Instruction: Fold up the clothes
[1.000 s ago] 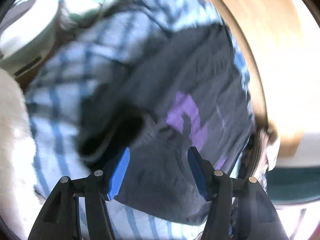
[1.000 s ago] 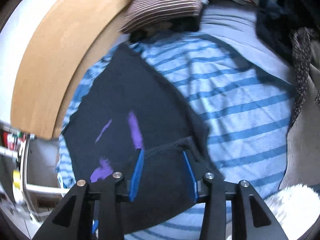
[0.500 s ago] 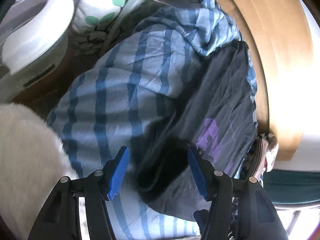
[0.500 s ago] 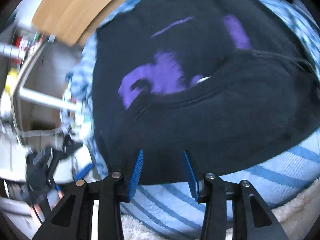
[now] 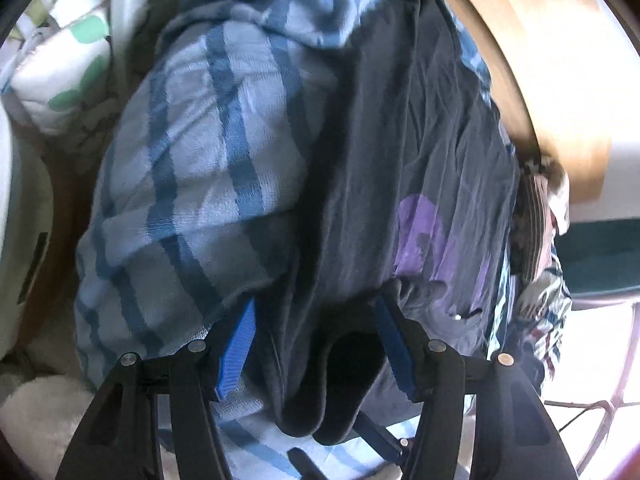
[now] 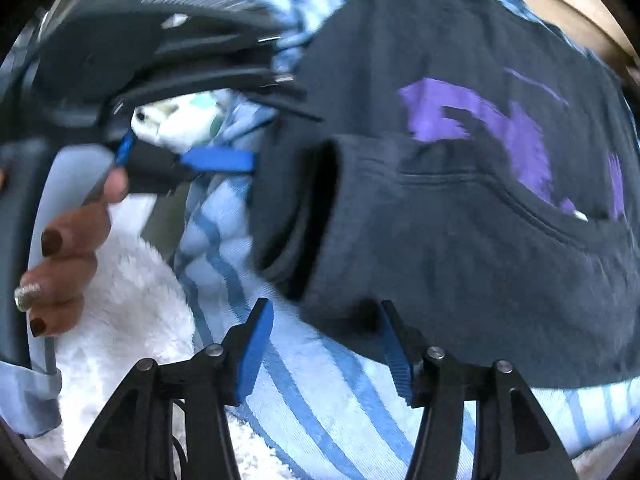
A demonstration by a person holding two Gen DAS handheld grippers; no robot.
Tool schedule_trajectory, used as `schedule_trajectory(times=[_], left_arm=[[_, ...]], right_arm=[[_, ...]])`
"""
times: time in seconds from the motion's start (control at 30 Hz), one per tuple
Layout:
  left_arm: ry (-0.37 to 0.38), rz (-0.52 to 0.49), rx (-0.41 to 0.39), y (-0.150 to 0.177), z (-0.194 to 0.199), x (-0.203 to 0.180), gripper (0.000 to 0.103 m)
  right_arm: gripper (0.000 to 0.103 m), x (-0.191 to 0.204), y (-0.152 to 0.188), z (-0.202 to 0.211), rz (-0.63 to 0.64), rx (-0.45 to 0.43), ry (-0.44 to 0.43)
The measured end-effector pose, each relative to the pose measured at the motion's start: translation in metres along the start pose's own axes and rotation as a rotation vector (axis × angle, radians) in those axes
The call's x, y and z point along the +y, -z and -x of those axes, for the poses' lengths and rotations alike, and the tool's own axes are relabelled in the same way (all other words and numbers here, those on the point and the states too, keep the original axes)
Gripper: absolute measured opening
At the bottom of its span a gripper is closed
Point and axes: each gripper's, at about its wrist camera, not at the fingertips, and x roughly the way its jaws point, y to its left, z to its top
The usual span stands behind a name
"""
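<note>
Blue-striped bedding (image 5: 208,168) covers the surface under both my cameras, edged by a wooden board (image 5: 560,80) along the far side. On it lies the dark sweatshirt (image 6: 460,248) with its purple print (image 6: 480,128), folded over itself so a cuffed sleeve opening (image 6: 316,208) faces me. White fluffy fabric (image 6: 132,304) sits just beside the bedding. My left gripper (image 5: 316,344) is spread wide, a fold of the sweatshirt bunched between its blue pads without being pinched. My right gripper (image 6: 326,344) is likewise released at the garment's lower hem. A hand (image 6: 68,248) holds the left tool's handle.
</note>
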Motion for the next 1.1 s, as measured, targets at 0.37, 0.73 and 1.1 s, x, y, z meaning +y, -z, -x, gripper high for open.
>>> schedule_trajectory(times=[0.37,0.73,1.1], left_arm=[[0.033,0.019,0.033,-0.007,-0.006,0.009,0.052],[0.041,-0.074,-0.035,0.016,0.019,-0.058,0.01],[0.0,-0.346,0.089,0.056,-0.064,-0.207,0.01]], right_arm=[[0.057,0.03,-0.01,-0.026,0.175,-0.017,0.138],[0.017,-0.05,0.007,0.023,-0.261,-0.128,-0.176],[0.016,-0.167,0.057,0.078,-0.625,-0.302,-0.3]])
